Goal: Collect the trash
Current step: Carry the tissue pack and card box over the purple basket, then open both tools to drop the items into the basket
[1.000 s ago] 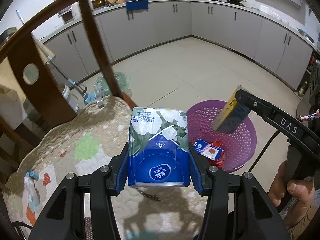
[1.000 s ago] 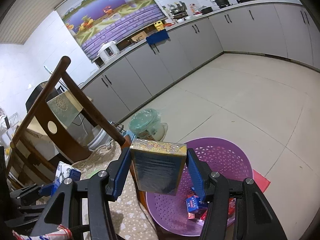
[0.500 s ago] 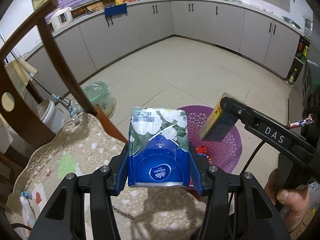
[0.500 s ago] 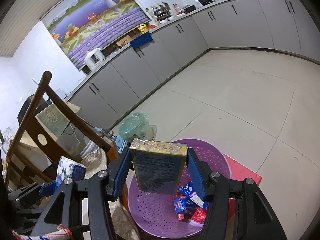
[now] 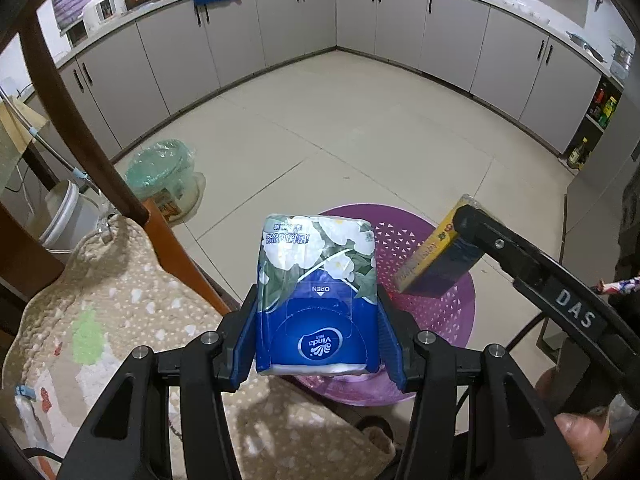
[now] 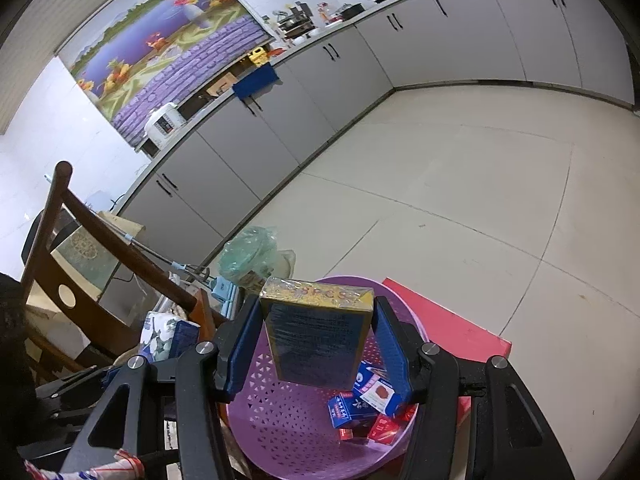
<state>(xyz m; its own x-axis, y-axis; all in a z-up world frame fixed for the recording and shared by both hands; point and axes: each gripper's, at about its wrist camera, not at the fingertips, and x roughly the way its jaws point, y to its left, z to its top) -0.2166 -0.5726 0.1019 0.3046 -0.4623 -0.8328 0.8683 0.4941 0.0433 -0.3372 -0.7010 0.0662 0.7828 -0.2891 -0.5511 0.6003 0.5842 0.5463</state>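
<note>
My left gripper (image 5: 316, 320) is shut on a blue and white floral tissue pack (image 5: 316, 292), held above the chair cushion's edge next to the purple basket (image 5: 432, 312). My right gripper (image 6: 316, 344) is shut on a yellow-edged dark box (image 6: 316, 340), held over the purple basket (image 6: 280, 420). The box also shows in the left wrist view (image 5: 436, 260), over the basket. Small blue and red packets (image 6: 368, 404) lie in the basket. The tissue pack shows in the right wrist view (image 6: 164, 336) at the left.
A wooden chair (image 5: 84, 148) with a beige patterned cushion (image 5: 112, 320) stands at the left. A green plastic bag (image 5: 160, 168) and a white bucket (image 5: 68, 216) sit on the tiled floor behind it. A red stool (image 6: 452, 332) bears the basket. Grey cabinets (image 5: 400, 28) line the walls.
Both grippers have risen and moved forward with their loads. The right gripper's box now hangs further over the basket; the tissue pack has come nearer the basket's rim.
</note>
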